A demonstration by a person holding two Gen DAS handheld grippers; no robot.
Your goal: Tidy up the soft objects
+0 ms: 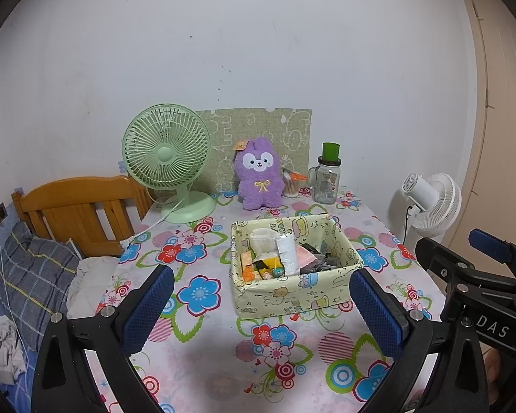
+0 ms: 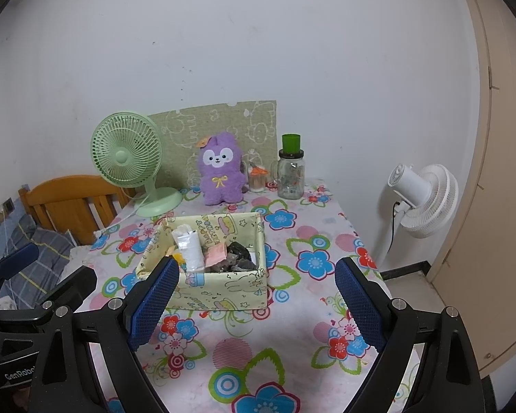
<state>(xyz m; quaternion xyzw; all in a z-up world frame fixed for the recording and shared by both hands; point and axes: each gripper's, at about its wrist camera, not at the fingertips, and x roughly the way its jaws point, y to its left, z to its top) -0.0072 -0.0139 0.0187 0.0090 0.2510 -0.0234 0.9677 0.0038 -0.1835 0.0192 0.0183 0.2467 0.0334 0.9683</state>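
A purple plush toy [image 1: 260,175] [image 2: 220,173] sits upright at the back of the flowered table, against a green patterned board. In front of it stands a pale yellow fabric box [image 1: 292,294] [image 2: 220,292] holding tissue packs, a white roll and small dark and pink cloth items. My left gripper [image 1: 261,304] hovers over the table's near part, open and empty, its blue pads to either side of the box. My right gripper [image 2: 256,304] is open and empty too, just short of the box. The right gripper's body [image 1: 481,275] shows at the left view's right edge.
A green desk fan [image 1: 170,158] [image 2: 129,160] stands back left with its cord across the table. A glass jar with a green cap [image 1: 326,177] [image 2: 291,168] and a small cup of swabs [image 2: 257,179] stand back right. A white floor fan [image 2: 421,199] and a wooden headboard [image 1: 79,210] flank the table.
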